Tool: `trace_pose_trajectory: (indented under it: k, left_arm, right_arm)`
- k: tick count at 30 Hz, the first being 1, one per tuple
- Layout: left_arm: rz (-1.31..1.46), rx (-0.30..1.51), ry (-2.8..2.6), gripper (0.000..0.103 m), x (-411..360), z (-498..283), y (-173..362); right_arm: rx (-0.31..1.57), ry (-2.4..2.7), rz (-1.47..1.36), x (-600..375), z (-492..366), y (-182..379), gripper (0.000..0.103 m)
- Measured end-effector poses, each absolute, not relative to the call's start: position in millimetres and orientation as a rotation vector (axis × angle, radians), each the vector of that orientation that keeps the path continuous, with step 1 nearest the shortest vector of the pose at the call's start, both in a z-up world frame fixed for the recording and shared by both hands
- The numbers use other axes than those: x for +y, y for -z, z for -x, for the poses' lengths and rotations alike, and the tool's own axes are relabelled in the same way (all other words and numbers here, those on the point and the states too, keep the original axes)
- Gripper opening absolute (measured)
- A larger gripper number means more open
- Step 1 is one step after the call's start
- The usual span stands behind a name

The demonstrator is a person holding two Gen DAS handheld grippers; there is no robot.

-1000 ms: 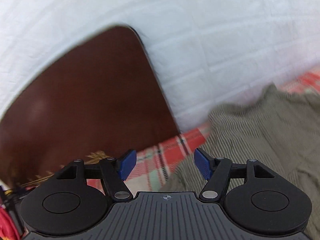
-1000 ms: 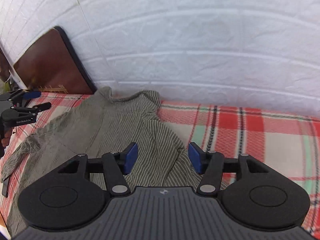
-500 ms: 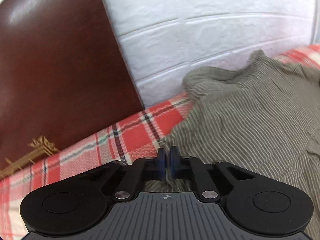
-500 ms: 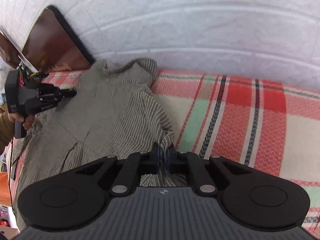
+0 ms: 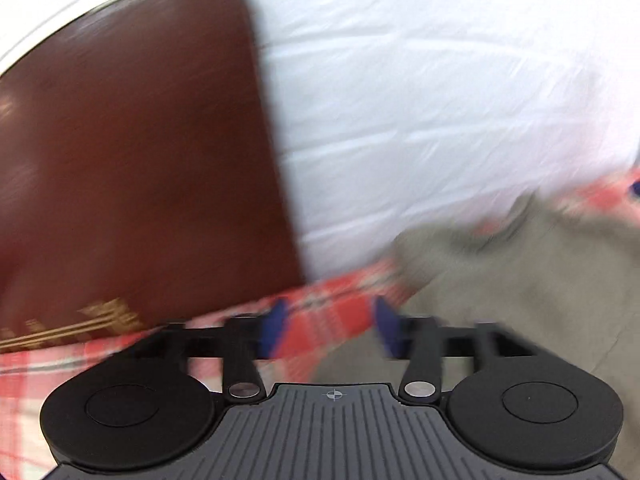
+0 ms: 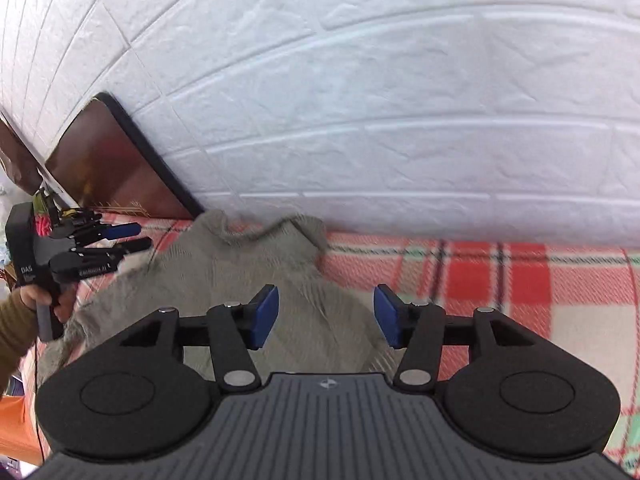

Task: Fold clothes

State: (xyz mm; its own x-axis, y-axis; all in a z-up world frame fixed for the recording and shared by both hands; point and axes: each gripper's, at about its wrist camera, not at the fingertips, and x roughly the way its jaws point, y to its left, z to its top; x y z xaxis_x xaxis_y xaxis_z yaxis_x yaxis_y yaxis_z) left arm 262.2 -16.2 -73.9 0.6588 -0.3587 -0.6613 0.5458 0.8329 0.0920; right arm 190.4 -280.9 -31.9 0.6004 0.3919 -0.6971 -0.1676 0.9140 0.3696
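- Shirt [image 6: 256, 280], a grey-green striped one, lies spread out on the plaid blanket [image 6: 500, 276], collar end bunched up against the white brick wall [image 6: 380, 100]
- right gripper [image 6: 325, 316] hangs over the shirt's right-hand part, blue pads [image 6: 262, 316] wide apart, nothing between them, only striped cloth showing in the gap below
- right of the shirt it's just bare red, white and green plaid running along the foot of the wall
- left gripper [image 6: 128, 238], seen from the right wrist camera, sits at the shirt's left edge near the shoulder, fingers spread with one blue tip up and one dark one under it, not clamped on any cloth as far as anyone can tell
- a hand [image 6: 42, 300] in a mustard-brown sleeve [image 6: 14, 332] holds that gripper's handle, just left of the shirt
- dark brown headboard [image 6: 112, 164] leans on the wall up and left of the shirt, gold pattern near its bottom
- left wrist view is heavily motion blurred, so take it loosely: left gripper [image 5: 326, 330] open there too, blue pads [image 5: 272, 330] well apart over a strip of blanket [image 5: 332, 304]
- in that view the shirt [image 5: 520, 280] fills the lower right, its edge reaching under the right-hand pad, and the headboard [image 5: 140, 160] takes up the whole left side with the wall [image 5: 440, 100] beside it
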Motion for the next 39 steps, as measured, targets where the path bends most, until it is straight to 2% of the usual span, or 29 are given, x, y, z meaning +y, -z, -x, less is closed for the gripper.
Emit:
trace_pose_trajectory:
  k: [6,8,9,10,11,12,13,14,15,16,19,27,32,34,36,37,38,39]
  left_arm:
    - [-0.407,0.693,0.586,0.081,-70.1,-267.1,92.1]
    - [-0.419,0.706,0.585,0.081,-74.3,-266.1,97.7]
    - [-0.423,0.716,0.587,0.078,-75.7,-266.4,100.7]
    - [-0.427,0.727,0.591,0.067,-76.5,-267.0,103.8]
    - [-0.446,0.723,0.595,0.033,-78.2,-265.1,106.9]
    - [-0.464,0.718,0.598,0.016,-79.9,-263.3,110.0]
    - [-0.483,0.714,0.601,0.014,-81.7,-261.4,113.0]
    - [-0.5,0.703,0.605,0.005,-83.0,-258.8,114.7]
    - [-0.512,0.681,0.605,0.002,-83.7,-256.0,113.8]
    - [-0.514,0.667,0.594,0.001,-84.9,-255.7,113.4]
    - [-0.521,0.628,0.551,0.0,-88.7,-258.5,111.6]
    - [-0.521,0.561,0.468,0.001,-103.5,-277.7,110.1]
    - [-0.523,0.565,0.47,0.001,-107.4,-286.1,112.5]
    - [-0.554,0.588,0.46,0.002,-113.2,-289.3,119.9]
    - [-0.593,0.587,0.444,0.014,-112.9,-287.2,120.9]
    - [-0.606,0.576,0.437,0.022,-110.2,-285.3,118.2]
    - [-0.618,0.565,0.43,0.038,-107.4,-283.4,115.4]
    - [-0.63,0.553,0.423,0.04,-104.6,-281.6,112.7]
  right_arm:
    - [0.904,-0.345,-0.213,-250.1,-219.3,39.4,0.06]
    - [0.918,-0.354,-0.204,-244.8,-223.7,45.3,0.06]
    - [0.925,-0.359,-0.2,-242.1,-225.9,48.3,0.06]
    - [0.932,-0.363,-0.196,-239.5,-228.2,51.3,0.06]
    - [0.938,-0.368,-0.192,-236.9,-230.2,54.2,0.06]
    - [0.94,-0.374,-0.191,-234.9,-231.1,57.0,0.06]
    - [0.944,-0.381,-0.189,-232.3,-232.2,60.0,0.06]
    - [0.958,-0.391,-0.184,-227.6,-233.8,63.9,0.057]
    - [0.972,-0.401,-0.174,-222.6,-235.1,67.7,0.042]
    - [0.987,-0.411,-0.139,-215.6,-235.7,70.9,0.01]
    - [0.929,-0.38,-0.012,-199.2,-232.2,65.6,0.008]
    - [0.724,-0.307,0.112,-186.1,-233.6,47.4,0.007]
    - [0.712,-0.293,0.039,-206.3,-241.1,46.5,0.007]
    - [0.78,-0.269,0.028,-205.3,-250.4,61.7,0.008]
    - [0.808,-0.251,0.023,-204.7,-252.6,72.4,0.011]
    - [0.806,-0.248,0.016,-206.7,-250.3,73.9,0.017]
    - [0.796,-0.257,-0.019,-217.6,-243.7,65.3,0.023]
    - [0.786,-0.267,-0.055,-228.5,-237.2,56.7,0.04]
